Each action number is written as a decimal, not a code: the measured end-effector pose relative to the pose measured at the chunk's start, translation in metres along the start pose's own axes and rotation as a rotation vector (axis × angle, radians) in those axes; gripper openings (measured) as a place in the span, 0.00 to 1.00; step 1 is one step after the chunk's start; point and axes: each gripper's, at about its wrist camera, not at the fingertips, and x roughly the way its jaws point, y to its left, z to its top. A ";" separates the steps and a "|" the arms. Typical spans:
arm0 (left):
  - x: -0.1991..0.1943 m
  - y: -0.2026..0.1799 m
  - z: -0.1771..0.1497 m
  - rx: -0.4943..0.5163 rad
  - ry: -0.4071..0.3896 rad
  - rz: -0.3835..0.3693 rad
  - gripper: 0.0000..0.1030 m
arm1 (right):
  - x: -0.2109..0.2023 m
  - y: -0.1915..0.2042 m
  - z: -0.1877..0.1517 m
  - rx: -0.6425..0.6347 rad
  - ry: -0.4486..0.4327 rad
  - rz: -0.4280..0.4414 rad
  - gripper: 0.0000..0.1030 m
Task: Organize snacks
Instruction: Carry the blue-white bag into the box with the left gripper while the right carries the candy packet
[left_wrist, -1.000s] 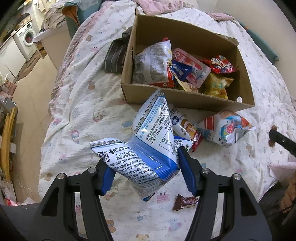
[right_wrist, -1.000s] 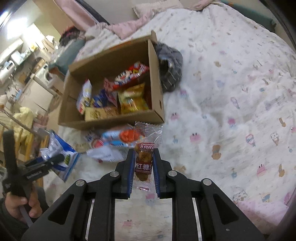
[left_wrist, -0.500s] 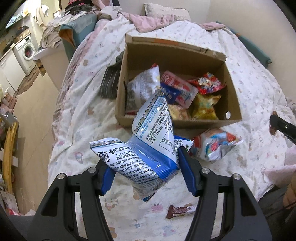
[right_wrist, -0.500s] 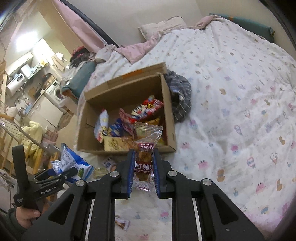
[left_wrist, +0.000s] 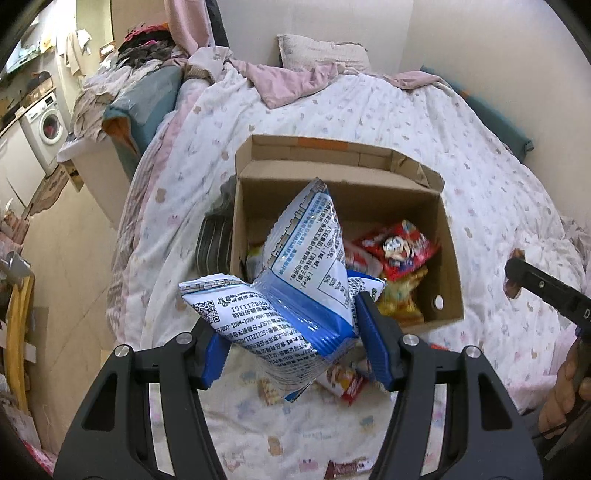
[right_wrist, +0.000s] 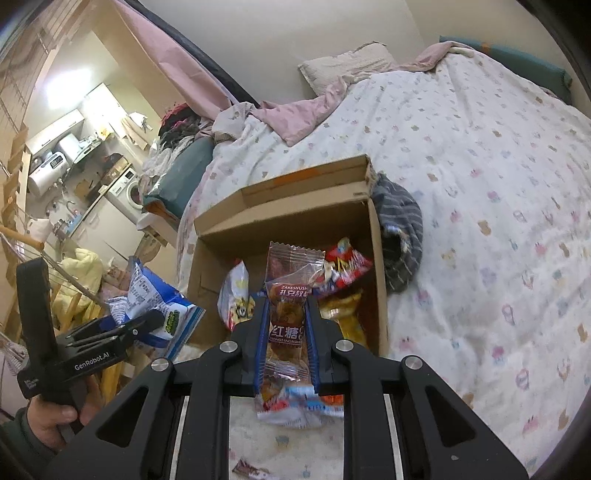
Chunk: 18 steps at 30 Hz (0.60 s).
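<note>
Your left gripper (left_wrist: 291, 347) has its blue fingers (left_wrist: 373, 339) spread fairly wide and clamped on either side of the blue-and-white snack bag (left_wrist: 295, 295), which is puffed up and held in the air just in front of the cardboard box (left_wrist: 448, 258). Your right gripper (right_wrist: 284, 332) is nearly closed, fingers pinching a small clear-wrapped brown candy packet (right_wrist: 288, 314) upright, red Chinese lettering facing you, also in the air near the box's front edge.

The box sits open on the bed (right_wrist: 480, 166), roughly mid-bed toward its left edge, flaps up at the back. Inside you've got a red cartoon snack bag (left_wrist: 399, 247) against the right wall, a yellow packet (left_wrist: 400, 299) below it, and from the right wrist view a white-and-yellow bag (right_wrist: 236, 295) on the left side.

A few strays lie on the bedsheet in front of the box: a red-and-white packet (left_wrist: 343, 380) right under the blue bag, and a small brown bar (left_wrist: 347, 467) close to the near edge of the bed. A striped dark cloth (right_wrist: 402, 240) is bunched up touching the box's side.
</note>
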 end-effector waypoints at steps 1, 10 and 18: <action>0.003 -0.001 0.004 0.003 -0.001 0.001 0.57 | 0.003 0.000 0.004 -0.003 0.001 0.000 0.19; 0.042 -0.007 0.025 0.004 0.025 -0.012 0.57 | 0.051 -0.005 0.029 -0.012 0.055 -0.006 0.19; 0.080 -0.006 0.026 -0.011 0.071 -0.106 0.57 | 0.096 -0.024 0.012 0.055 0.171 0.011 0.19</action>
